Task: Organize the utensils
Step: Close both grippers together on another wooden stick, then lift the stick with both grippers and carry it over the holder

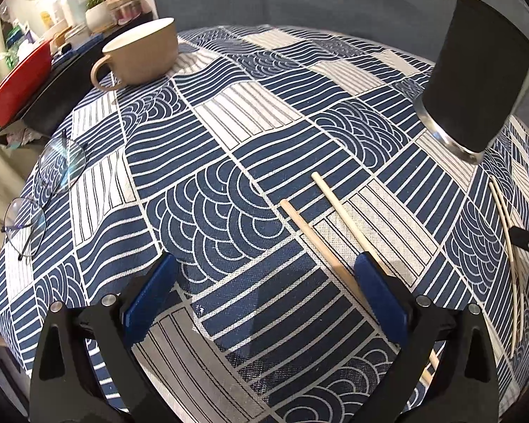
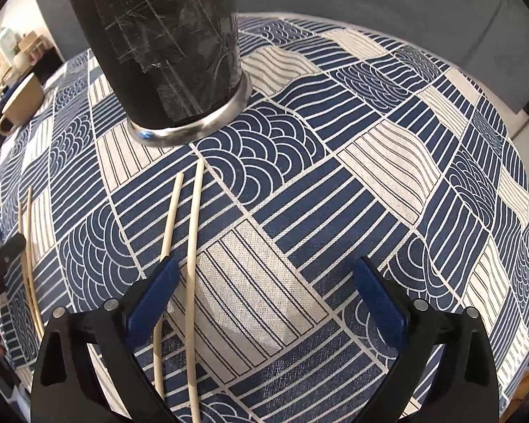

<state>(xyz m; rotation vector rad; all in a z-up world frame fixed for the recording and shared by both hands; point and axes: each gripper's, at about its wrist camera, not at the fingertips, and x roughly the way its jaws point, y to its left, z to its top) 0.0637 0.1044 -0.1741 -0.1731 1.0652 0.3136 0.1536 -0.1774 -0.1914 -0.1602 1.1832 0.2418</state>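
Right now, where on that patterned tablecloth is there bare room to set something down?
The widest bare patch lies between the tan mug, the glasses and the black utensil holder. In the right view, the cloth right of the holder is bare too. It is crowded by the two chopstick pairs near both tongs.

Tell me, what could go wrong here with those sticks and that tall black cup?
Three things, I think. The left gripper is open with only one chopstick pair near its right finger, so closing may catch one stick and flick the other. The right gripper straddles just one stick of the second pair. The tall black holder stands close ahead and already holds sticks; a bump from either gripper might tip it.
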